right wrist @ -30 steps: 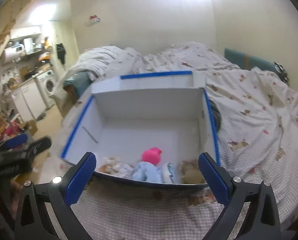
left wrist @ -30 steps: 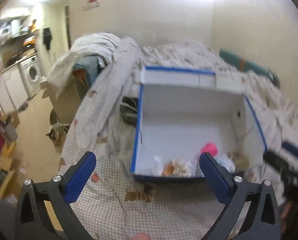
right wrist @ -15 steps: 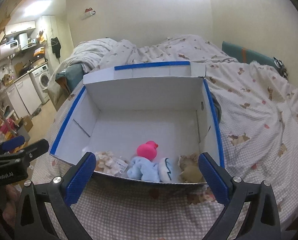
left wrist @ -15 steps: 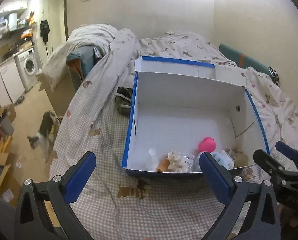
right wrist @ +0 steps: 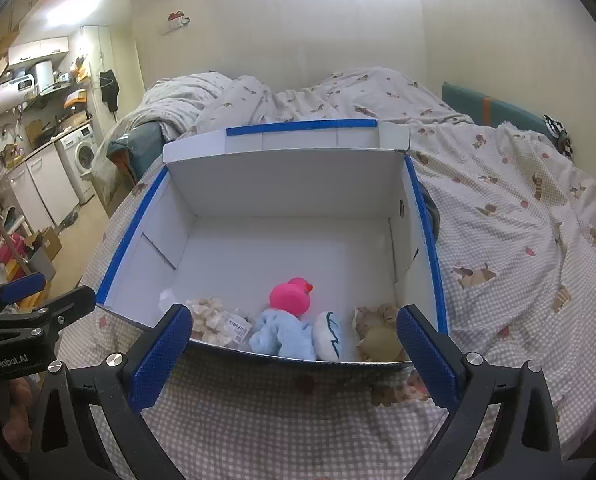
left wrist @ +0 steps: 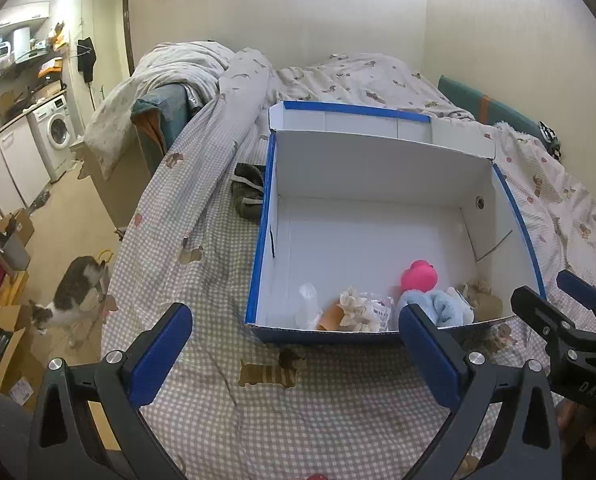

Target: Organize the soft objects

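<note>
A white box with blue edges (left wrist: 378,168) (right wrist: 290,168) stands open on the bed. Along its near wall lie soft things: a pink duck (left wrist: 418,276) (right wrist: 291,295), a light blue cloth (left wrist: 438,308) (right wrist: 280,334), a white pouch with blue marks (right wrist: 329,335), a brown plush (left wrist: 482,298) (right wrist: 378,334), a cream bundle in clear wrap (left wrist: 358,308) (right wrist: 214,316) and a clear plastic piece (left wrist: 308,308). My left gripper (left wrist: 296,352) is open and empty before the box's near left corner. My right gripper (right wrist: 294,354) is open and empty before the near wall.
A checked bedsheet (left wrist: 218,392) (right wrist: 518,260) covers the bed. A dark cloth (left wrist: 248,196) lies left of the box. A cat (left wrist: 70,300) walks on the floor at left, near cardboard boxes. A washing machine (left wrist: 56,128) stands by the kitchen counter. A rumpled duvet (right wrist: 338,92) lies behind.
Both grippers have pulled back and steadied, so the box shows more fully. The cat has moved nearer along the floor at left. Both stay open.
</note>
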`<state>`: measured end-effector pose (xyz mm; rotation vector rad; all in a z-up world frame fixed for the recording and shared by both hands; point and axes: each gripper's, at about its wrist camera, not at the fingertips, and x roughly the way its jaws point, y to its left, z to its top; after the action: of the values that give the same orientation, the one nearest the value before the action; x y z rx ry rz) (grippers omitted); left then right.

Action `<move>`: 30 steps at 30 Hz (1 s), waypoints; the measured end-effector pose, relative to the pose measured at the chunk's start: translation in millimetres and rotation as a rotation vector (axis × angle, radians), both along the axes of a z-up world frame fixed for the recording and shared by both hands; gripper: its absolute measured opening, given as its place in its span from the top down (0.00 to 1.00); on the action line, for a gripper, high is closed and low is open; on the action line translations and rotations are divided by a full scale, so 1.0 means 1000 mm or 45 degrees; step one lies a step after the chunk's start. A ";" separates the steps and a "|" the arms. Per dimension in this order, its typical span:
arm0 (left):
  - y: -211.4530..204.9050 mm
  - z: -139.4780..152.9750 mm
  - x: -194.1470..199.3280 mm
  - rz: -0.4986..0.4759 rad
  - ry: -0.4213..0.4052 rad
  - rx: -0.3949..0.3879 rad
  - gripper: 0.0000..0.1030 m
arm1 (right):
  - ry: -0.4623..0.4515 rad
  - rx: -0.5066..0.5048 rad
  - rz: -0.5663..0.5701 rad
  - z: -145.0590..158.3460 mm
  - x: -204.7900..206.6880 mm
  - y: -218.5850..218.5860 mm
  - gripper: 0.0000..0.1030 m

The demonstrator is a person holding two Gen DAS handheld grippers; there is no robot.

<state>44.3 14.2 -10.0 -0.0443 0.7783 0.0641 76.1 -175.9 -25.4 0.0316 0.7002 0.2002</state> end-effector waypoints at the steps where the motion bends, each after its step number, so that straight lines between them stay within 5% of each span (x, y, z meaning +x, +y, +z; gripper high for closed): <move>1: 0.000 0.000 0.000 0.000 0.001 0.000 0.00 | 0.002 0.002 0.001 0.000 0.000 0.000 0.00; 30: 0.002 -0.003 0.001 -0.011 0.022 -0.011 0.00 | 0.006 0.008 -0.010 0.001 0.001 -0.003 0.00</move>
<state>45.7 16.3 -13.1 -0.0488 0.7962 0.0534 77.0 -178.4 -24.6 0.0408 0.7038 0.1946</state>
